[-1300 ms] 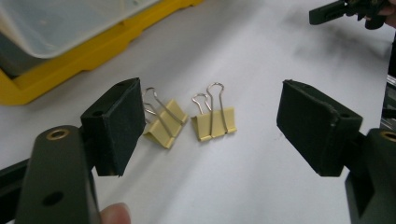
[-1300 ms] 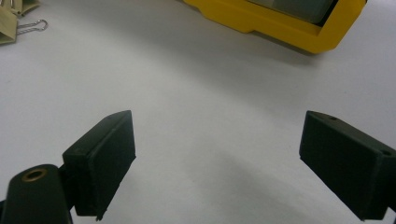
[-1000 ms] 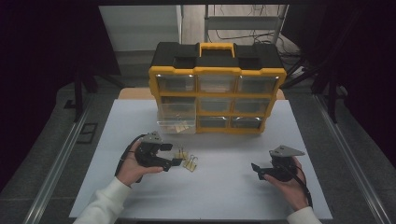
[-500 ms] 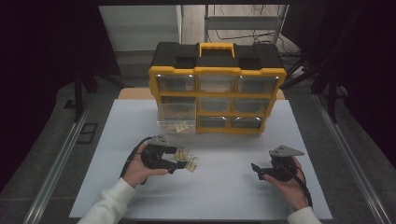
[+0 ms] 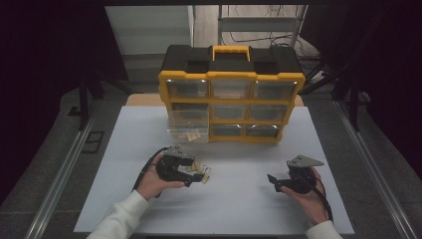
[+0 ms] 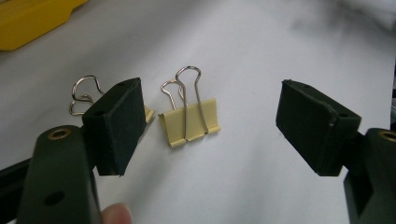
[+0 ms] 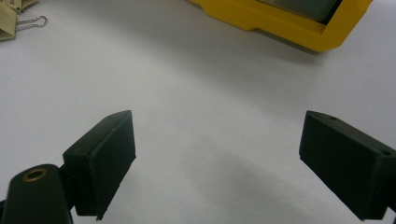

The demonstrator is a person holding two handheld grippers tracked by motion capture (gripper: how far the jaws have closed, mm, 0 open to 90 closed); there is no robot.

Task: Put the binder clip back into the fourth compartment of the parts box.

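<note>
A dark room is being shown around a white desk [image 5: 239, 209], on which a yellow-and-black drawer cabinet [image 5: 231, 94] is standing at the far edge. One clear drawer [image 5: 188, 127] at the cabinet's lower left is being left pulled out, with several cream binder clips lying inside it.

Compared with the high view of a second ago, the left claw [image 5: 191, 177] is being carried a little rightward and lower, nearer the two loose clips on the desk in front of the cabinet; the right claw [image 5: 272, 180] is being kept where it was, resting low over bare desk well apart from the clips.

In the left gripper view the left claw [image 6: 210, 126] is being held spread wide, its opening unchanged, with the nearer binder clip [image 6: 189, 122] lying flat between the two black pads but touched by neither. A second binder clip [image 6: 86, 95] is being partly hidden behind the left-hand pad [image 6: 116, 123], only its wire loops and a cream corner showing.

In the right gripper view the right claw [image 7: 215, 163] is likewise being held spread, with nothing between its pads.

The shift is being read as an approach being completed: the clip is being bracketed, and a squeeze followed by a lift toward the open drawer is being judged the likely next requirement.
</note>
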